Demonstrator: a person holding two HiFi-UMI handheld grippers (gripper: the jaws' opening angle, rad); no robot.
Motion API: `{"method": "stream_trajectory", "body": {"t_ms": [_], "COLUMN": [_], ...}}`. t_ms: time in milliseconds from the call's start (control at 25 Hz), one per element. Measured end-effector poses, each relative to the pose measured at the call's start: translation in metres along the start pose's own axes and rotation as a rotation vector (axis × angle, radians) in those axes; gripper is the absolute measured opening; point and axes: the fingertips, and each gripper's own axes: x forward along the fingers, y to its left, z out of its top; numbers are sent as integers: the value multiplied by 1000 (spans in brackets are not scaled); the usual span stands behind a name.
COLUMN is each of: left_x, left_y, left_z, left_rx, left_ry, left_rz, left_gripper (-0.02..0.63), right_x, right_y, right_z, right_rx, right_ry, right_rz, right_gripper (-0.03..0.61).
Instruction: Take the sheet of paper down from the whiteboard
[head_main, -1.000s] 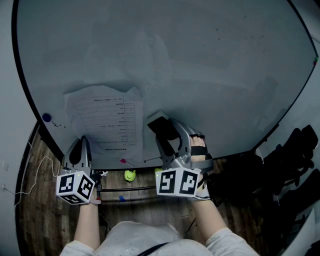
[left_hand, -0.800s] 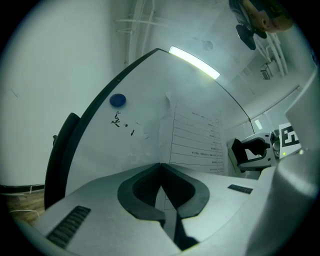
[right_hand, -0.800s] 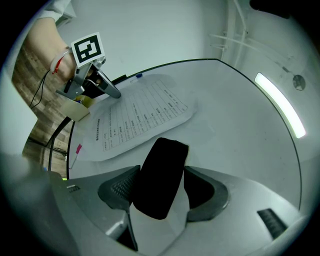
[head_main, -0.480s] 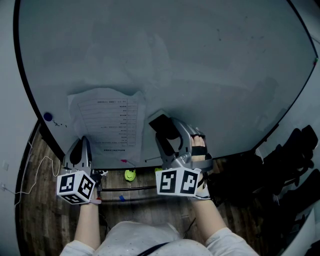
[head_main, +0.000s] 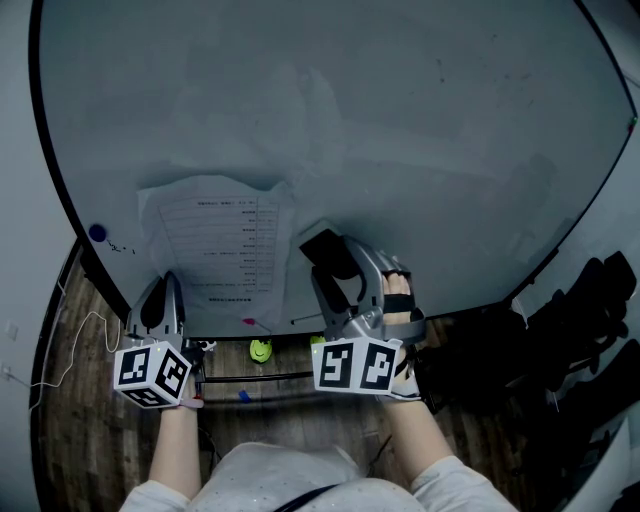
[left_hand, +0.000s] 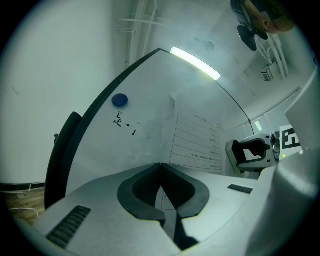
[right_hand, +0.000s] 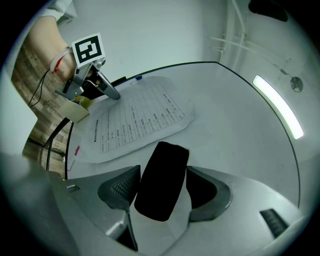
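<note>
Black in colour, a block (right_hand: 161, 189) sits clamped in the jaws of the right gripper (right_hand: 163, 172). The sheet of paper (head_main: 225, 245) lies just to its left, flat on the whiteboard (head_main: 400, 150). The left gripper (left_hand: 160, 166) is squeezed closed, its tips at the sheet's lower left edge.

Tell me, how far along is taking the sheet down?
Done: the right hand-held gripper grips a black block. In hand: the left hand-held gripper, shut, seems to pinch the sheet by its edge. Left: the sheet lies on the whiteboard, not yet pulled away.
</note>
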Motion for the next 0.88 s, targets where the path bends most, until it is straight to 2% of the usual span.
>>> {"method": "stream_trajectory", "body": {"t_ms": [880], "left_x": [-13], "left_y": [-6], "left_z": [1], "left_rx": [1], "left_ry": [7], "left_rz": [12], "left_gripper": [14], "right_x": [-13], "right_y": [2], "right_z": [2], "right_rx": [-14], "right_ry": [-34], "right_rz": [-12], "right_gripper": [282]}}
